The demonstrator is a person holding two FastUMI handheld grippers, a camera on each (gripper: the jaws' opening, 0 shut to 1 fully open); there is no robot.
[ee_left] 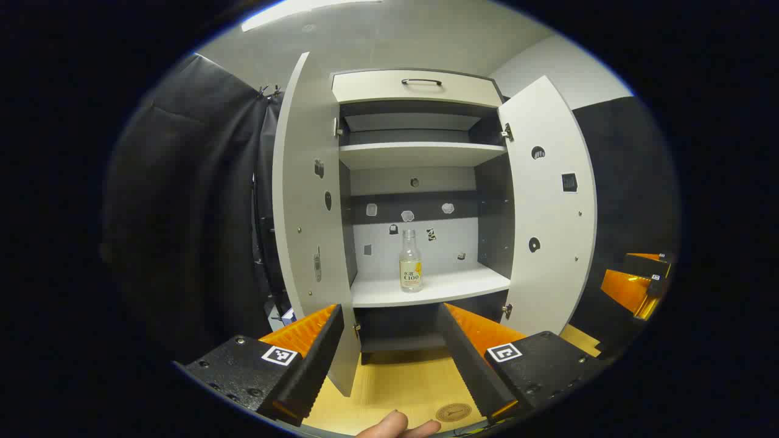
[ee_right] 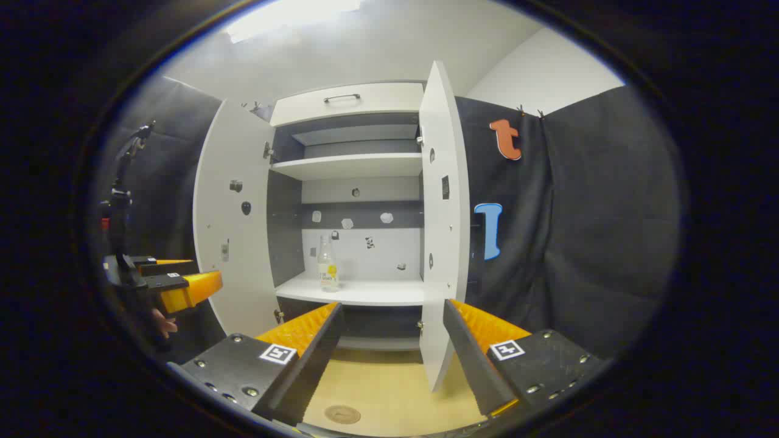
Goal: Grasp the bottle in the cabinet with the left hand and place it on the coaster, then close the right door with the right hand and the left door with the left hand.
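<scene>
Standing open on the wooden table (ee_left: 389,383), the cabinet (ee_left: 420,152).

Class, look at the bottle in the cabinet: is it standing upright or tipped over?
Upright. The bottle stands on its base on the cabinet's lower shelf, neck pointing straight up, touching nothing beside it.

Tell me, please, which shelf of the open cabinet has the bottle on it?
The lower shelf holds the bottle, which stands upright near its middle. The upper shelf above it looks bare.
</scene>
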